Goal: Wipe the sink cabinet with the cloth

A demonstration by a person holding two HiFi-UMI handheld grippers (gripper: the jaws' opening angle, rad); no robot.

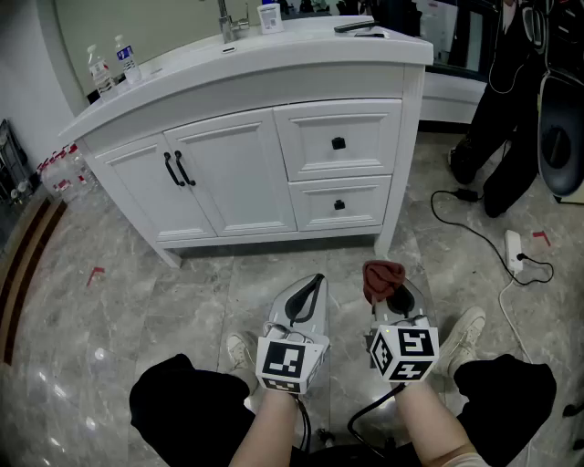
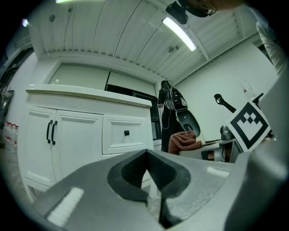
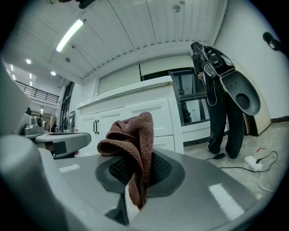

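At the far left of the head view, water bottles (image 1: pixel 100 73) stand on the countertop of the white sink cabinet (image 1: pixel 239 173). The cabinet has two doors with dark bar handles (image 1: pixel 178 169) on its left half and two drawers with dark knobs (image 1: pixel 338 143) on its right half (a faucet (image 1: pixel 227 22) rises from the top near the back). In front of it, well apart from its face, the person holds both tools low over the grey stone-patterned floor (image 1: pixel 137 301). The left gripper (image 1: pixel 313 281) points at the cabinet with its jaws closed tip to tip and nothing between them, as the left gripper view confirms (image 2: pixel 146 155). Just beside it, the right gripper (image 1: pixel 391 294) has its jaws pinched on the reddish-brown cloth (image 1: pixel 381 276). In the right gripper view the cloth (image 3: pixel 131 135) bunches up above the pads and a fold hangs below them, clear of the cabinet. Farther right, a white power strip (image 1: pixel 515 250) and its cable lie on the floor, and a person in dark clothes (image 1: pixel 511 100) stands at the far right.
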